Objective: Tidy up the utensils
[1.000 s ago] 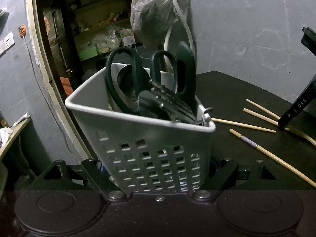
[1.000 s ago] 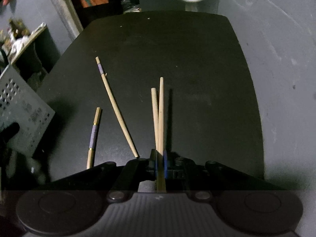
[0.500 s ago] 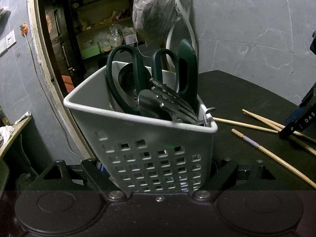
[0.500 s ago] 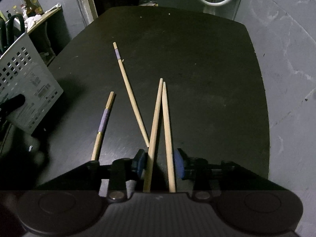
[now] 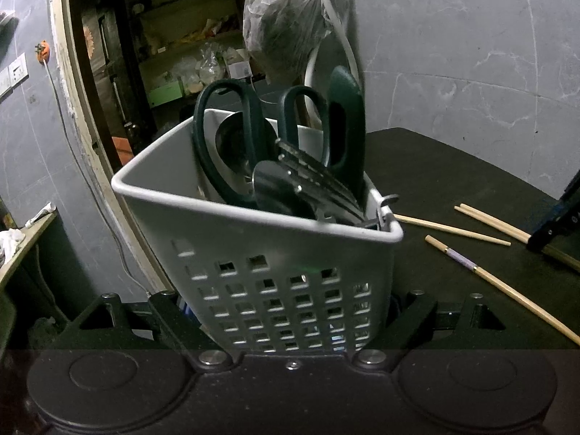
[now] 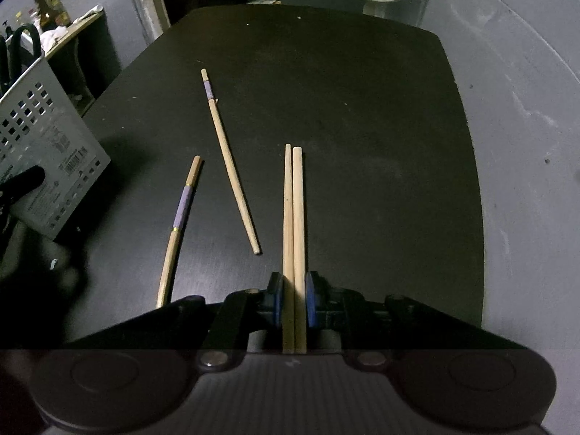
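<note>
- The left gripper (image 5: pixel 293 326) points gently downward and forward, its two black fingers clamped on the lower sides of a pale grey perforated plastic basket (image 5: pixel 253 253), which sits tilted between them at the near left edge of the black table (image 5: pixel 453 166).
- Inside the basket stand dark green-handled scissors (image 5: pixel 250 123), a dark green flat-handled tool (image 5: pixel 346 127) and several metal utensils (image 5: pixel 311 185) leaning toward the right corner.
- The right gripper (image 6: pixel 294 299) tips steeply down toward the tabletop; its blue-padded jaws are closing around a pair of plain light wooden chopsticks (image 6: pixel 293 217) that lie side by side, running straight away from the camera. Whether the pads already press on them I cannot tell.
- Left of that pair, apart from it, a wooden chopstick with a wide purple band (image 6: pixel 181 217) lies near the front edge.
- Between the two and farther back, a longer wooden chopstick with a small purple band (image 6: pixel 228 159) angles toward the far left.
- Beyond the table stand a grey marbled wall (image 5: pixel 471 54) and a plastic-wrapped bundle (image 5: pixel 286 29) hanging by a white hose.
</note>
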`<state>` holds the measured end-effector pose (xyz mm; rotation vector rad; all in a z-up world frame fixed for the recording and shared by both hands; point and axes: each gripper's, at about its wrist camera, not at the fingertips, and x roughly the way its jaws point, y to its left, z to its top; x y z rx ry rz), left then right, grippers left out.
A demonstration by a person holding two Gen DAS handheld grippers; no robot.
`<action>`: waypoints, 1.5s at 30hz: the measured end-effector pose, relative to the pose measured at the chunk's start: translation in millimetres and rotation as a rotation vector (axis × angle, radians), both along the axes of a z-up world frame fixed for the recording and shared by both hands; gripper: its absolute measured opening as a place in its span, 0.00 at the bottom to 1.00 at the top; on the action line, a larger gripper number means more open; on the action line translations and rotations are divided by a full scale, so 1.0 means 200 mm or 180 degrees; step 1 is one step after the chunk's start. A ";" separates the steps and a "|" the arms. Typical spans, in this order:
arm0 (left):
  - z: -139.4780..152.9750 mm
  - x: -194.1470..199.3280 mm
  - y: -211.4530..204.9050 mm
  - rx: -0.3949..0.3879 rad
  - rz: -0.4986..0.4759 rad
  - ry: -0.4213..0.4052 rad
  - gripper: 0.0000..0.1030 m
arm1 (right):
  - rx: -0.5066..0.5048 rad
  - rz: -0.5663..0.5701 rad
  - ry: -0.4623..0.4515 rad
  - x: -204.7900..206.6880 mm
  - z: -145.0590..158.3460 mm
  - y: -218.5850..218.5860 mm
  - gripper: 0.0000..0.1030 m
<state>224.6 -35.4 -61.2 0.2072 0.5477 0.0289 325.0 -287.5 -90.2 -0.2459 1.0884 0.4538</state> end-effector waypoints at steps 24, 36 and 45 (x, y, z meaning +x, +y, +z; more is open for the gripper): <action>-0.01 0.01 0.01 -0.0038 0.0021 -0.0030 0.85 | 0.0384 -0.0227 0.0063 0.13 0.07 -0.02 0.00; 0.00 0.00 0.00 -0.0025 -0.0002 -0.0033 0.85 | 0.0122 0.0064 0.0078 0.07 0.05 -0.01 0.14; -0.01 0.00 -0.01 0.0006 -0.0024 -0.0025 0.85 | 0.0143 -0.0017 0.0150 0.02 0.02 -0.04 0.16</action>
